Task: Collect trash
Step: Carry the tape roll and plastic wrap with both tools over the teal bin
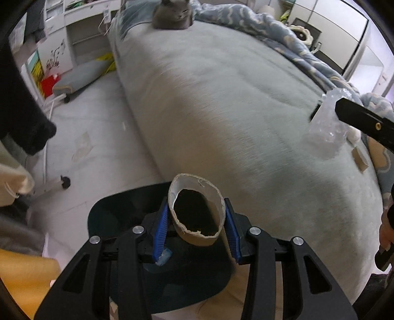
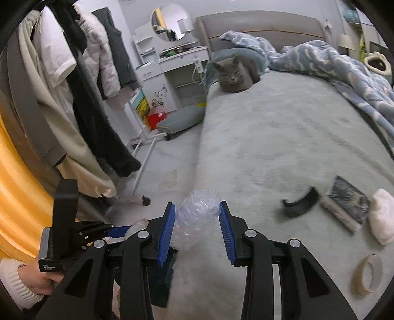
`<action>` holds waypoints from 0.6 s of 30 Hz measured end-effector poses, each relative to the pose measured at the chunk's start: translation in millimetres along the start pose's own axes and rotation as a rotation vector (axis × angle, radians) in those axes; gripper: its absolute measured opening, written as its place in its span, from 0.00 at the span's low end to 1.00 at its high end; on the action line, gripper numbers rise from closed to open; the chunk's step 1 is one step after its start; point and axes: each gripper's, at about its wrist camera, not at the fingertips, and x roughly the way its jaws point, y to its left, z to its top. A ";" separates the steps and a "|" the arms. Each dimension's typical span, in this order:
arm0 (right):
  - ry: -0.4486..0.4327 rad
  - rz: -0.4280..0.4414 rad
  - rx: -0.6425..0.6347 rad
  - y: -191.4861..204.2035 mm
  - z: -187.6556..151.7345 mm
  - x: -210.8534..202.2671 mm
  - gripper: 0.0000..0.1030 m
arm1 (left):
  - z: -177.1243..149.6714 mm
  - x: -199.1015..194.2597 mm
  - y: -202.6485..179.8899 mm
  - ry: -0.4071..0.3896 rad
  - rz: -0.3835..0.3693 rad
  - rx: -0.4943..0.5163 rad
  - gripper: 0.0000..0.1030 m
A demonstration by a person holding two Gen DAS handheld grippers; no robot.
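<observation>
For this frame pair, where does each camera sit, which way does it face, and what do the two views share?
Left wrist: on the left gripper, looking down over a dark bin and along the bed; its pads clamp a cardboard tube.
Right wrist: on the right gripper, facing up the bed toward the headboard; its pads clamp bubble wrap; a hand shows lower left.
Shared: the grey cat, bed, blue blanket, bubble wrap.

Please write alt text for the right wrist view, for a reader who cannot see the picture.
The right gripper is shut on a crumpled piece of bubble wrap above a grey-green bed. A grey cat sits at the far end beside a blue quilt. A curved black piece, a flat packet and a tape roll lie at right.
</observation>
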 end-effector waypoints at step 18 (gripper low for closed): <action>0.157 0.052 -0.078 71.5 -7.1 76.6 0.36 | -45.6 28.0 73.3 0.222 -0.004 -0.104 0.44</action>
